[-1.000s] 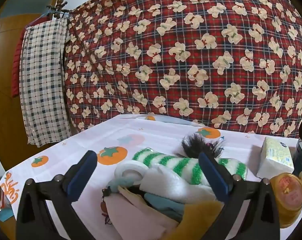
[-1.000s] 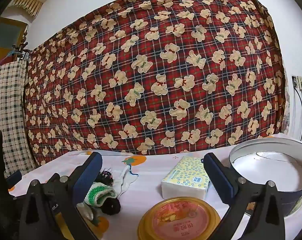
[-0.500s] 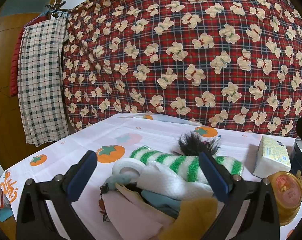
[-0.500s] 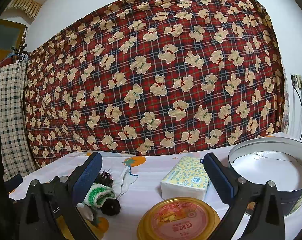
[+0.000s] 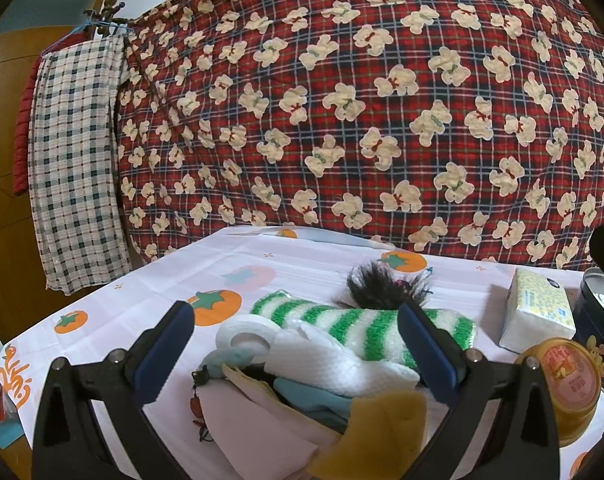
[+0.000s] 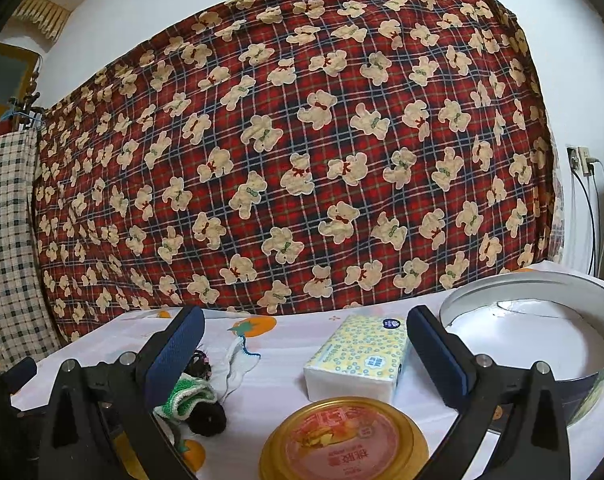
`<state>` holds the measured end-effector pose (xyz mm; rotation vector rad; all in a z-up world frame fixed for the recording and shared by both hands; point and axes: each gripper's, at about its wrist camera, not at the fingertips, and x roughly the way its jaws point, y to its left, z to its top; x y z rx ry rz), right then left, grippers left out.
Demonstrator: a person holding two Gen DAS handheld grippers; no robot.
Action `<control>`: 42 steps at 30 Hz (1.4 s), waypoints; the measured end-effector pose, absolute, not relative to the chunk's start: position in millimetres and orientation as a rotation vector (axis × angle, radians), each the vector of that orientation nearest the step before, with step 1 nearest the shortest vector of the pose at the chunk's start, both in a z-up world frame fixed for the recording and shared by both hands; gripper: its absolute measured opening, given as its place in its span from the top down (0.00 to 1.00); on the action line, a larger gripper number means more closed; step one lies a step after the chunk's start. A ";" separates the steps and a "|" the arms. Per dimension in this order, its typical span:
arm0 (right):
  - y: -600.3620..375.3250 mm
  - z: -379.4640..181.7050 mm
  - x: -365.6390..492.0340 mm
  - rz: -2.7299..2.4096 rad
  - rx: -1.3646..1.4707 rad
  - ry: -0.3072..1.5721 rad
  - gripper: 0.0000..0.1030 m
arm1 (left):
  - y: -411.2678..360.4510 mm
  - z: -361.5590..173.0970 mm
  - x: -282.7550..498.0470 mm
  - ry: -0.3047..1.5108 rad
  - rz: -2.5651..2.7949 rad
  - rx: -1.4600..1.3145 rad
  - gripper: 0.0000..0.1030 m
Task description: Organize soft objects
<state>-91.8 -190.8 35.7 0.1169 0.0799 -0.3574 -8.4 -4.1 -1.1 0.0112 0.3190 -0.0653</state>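
A pile of soft things lies on the table: a green-and-white striped knit piece (image 5: 362,330), a white quilted cloth (image 5: 326,360), a roll of white tape (image 5: 244,336), a black fluffy tuft (image 5: 376,284), a yellow sponge (image 5: 378,432) and pale cloths. My left gripper (image 5: 294,340) is open, its jaws either side of the pile. My right gripper (image 6: 304,344) is open and empty above a tissue pack (image 6: 358,354) and a gold-rimmed lid (image 6: 344,442). The striped piece (image 6: 186,394) shows low left in the right wrist view.
A large round tin (image 6: 542,344) stands open at the right; its dark side (image 5: 598,320) shows in the left wrist view beside the tissue pack (image 5: 536,308) and gold lid (image 5: 562,380). A red plaid bear-print blanket (image 5: 362,100) hangs behind the table. A checked cloth (image 5: 74,168) hangs at left.
The left gripper has eased slightly back and up from the pile. The right gripper has barely moved. Both stay open.
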 end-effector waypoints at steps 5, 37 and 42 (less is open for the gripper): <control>-190.0 35.1 -90.9 -0.360 0.115 0.078 0.01 | -4.6 -1.2 -8.5 0.319 -0.064 0.010 0.00; -187.1 35.8 -92.2 -0.353 0.109 0.073 0.01 | -7.9 -0.4 -7.9 0.320 -0.063 0.013 0.00; -186.5 35.7 -92.1 -0.353 0.108 0.073 0.01 | -7.7 -0.8 -7.7 0.319 -0.063 0.013 0.00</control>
